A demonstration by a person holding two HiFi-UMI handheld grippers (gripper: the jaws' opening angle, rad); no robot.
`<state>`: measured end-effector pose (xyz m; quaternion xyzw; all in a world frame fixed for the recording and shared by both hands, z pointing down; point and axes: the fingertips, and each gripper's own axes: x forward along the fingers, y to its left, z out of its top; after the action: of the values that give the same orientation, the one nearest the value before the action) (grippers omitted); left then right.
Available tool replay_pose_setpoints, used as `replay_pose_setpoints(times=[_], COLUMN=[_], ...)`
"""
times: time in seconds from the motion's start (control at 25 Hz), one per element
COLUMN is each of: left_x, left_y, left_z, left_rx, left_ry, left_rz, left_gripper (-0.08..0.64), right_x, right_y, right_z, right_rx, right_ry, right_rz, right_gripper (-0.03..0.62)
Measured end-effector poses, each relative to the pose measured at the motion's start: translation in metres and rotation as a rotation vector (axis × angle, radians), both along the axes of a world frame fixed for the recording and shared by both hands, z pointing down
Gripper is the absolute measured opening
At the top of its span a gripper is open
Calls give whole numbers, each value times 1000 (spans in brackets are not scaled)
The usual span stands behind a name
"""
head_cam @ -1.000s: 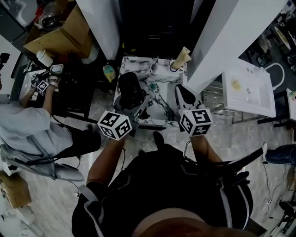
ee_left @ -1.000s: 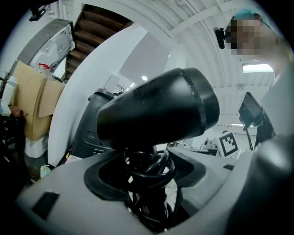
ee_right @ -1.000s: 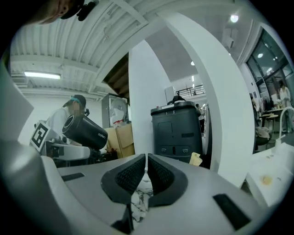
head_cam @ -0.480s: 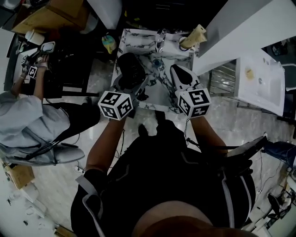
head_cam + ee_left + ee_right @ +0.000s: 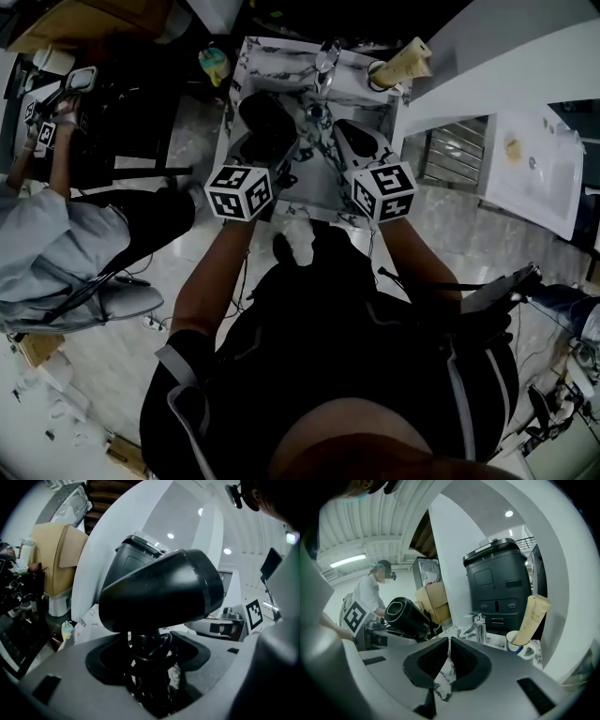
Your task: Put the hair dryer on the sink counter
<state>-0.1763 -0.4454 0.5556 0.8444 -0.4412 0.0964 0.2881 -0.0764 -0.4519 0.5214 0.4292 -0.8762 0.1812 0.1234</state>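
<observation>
now over the sink counter's left edge
left gripper clamps the hair dryer, seemingly nudged forward, unplaced; right gripper clenched empty

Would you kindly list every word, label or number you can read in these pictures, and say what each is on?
No text reads with confidence.
Black machine: small white mark near its top, too small to read.
Tube in the cup: faint print, blurred.
Marker cubes: square black-and-white patterns only, no words.
Hair dryer: no print visible.
</observation>
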Motion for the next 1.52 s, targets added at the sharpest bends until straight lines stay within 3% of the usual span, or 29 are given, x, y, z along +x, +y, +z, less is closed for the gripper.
replay_pose_setpoints(times=[0.36,0.6,0.8,1.0,1.32,1.52], left_x=[-3,-4,-9,-12,-2,3], left_y=[-21,-28,-38,-44,-48,-49], left_z=[59,91,125,155,191,214], left_rx=[-112,-199,-259,-300,-368,-406], left_ry=[-75,-109,-182,-255,-290,-331], left_rz=[-79,-108,-139,-131,-109,-83], left_gripper=[282,282,282,282,284,284], right_x=[4,3,1,-3,-7,-6], right_y=[-14,-24,-29,-33,-46,-47], right_z=[47,73,84,95,127,137], right_rx=[-102,-132,-144,-152,-184,-232], right_ry=[5,22,30,40,111,92], right_rz=[21,-3,-18,-51,-95,-86], right_gripper=[28,29,29,28,29,28])
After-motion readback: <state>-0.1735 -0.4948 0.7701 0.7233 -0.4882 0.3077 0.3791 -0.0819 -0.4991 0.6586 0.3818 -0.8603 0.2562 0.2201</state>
